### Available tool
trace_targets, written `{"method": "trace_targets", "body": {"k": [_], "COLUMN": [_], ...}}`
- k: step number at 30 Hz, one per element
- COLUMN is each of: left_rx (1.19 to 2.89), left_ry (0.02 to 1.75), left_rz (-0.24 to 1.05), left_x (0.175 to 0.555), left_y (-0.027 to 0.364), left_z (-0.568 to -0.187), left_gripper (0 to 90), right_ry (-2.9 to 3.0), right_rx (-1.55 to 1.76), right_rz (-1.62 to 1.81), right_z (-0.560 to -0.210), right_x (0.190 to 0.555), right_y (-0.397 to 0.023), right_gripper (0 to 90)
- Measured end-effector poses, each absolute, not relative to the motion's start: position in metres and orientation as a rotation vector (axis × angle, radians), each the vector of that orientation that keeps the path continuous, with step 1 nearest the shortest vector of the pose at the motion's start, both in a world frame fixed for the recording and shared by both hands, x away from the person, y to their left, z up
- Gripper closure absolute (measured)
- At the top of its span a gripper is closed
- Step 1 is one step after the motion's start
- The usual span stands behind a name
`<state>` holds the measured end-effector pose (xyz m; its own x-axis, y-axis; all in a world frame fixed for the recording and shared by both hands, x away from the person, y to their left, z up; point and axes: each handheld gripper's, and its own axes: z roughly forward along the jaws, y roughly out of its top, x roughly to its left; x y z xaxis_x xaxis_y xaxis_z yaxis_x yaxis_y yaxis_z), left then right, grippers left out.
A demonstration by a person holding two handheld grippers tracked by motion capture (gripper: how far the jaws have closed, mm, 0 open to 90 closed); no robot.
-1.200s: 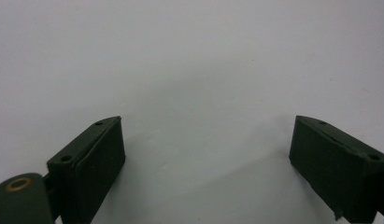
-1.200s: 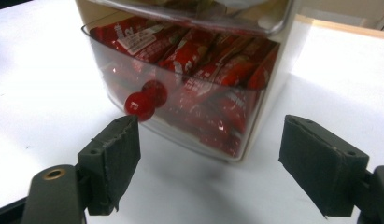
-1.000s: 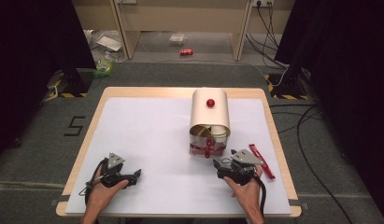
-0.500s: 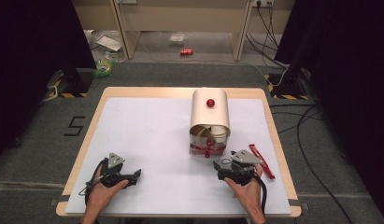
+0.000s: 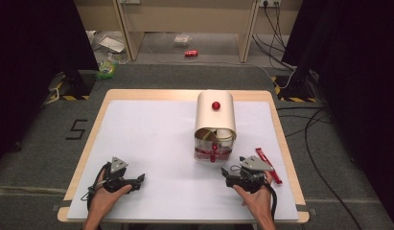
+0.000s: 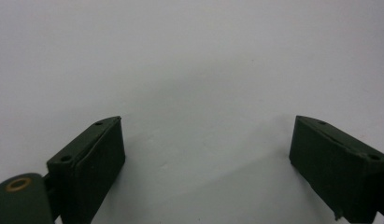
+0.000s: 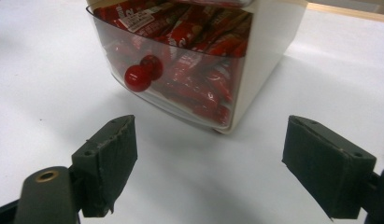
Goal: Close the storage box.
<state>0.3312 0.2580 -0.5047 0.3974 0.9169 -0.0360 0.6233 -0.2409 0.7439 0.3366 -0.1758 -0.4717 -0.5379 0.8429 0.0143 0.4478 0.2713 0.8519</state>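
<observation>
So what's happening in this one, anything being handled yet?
Not yet. A person holds a gripper in each hand at the near edge of the white table. The right gripper is open and faces a cream dispenser box whose clear drawer, with a red knob, is packed with red packets. One loose red packet lies on the table just right of that gripper. The left gripper is open over bare table, holding nothing.

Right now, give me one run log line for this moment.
left tool: open, empty | right tool: open, facing drawer knob | drawer: holds red packets | loose packet: on table
</observation>
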Motion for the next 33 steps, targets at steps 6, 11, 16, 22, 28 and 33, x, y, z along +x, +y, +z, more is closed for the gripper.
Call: {"method": "trace_targets", "body": {"k": [6,11,16,22,28,33], "left_rx": [1.967,1.967,1.967,1.967,1.966,1.967], "left_ry": [1.313,1.314,1.314,1.314,1.314,1.314], "left_rz": [0.544,0.544,0.544,0.544,0.544,0.544], "left_x": [0.331,0.331,0.331,0.331,0.331,0.331], "left_y": [0.258,0.258,0.258,0.258,0.258,0.258], "left_z": [-0.505,-0.505,-0.505,-0.505,-0.505,-0.505], "left_gripper": [9.7,9.7,9.7,9.7,9.7,9.7], "right_ry": [2.092,2.091,2.094,2.092,2.094,2.097], "right_rx": [1.171,1.176,1.182,1.188,1.195,1.194], "right_rz": [1.185,1.185,1.176,1.180,1.166,1.152], "right_z": [-0.471,-0.471,-0.471,-0.471,-0.471,-0.472], "right_x": [0.330,0.324,0.318,0.310,0.302,0.296], "right_y": [-0.186,-0.194,-0.200,-0.207,-0.217,-0.223], "right_gripper": [18.5,18.5,18.6,18.7,18.7,18.8]}}
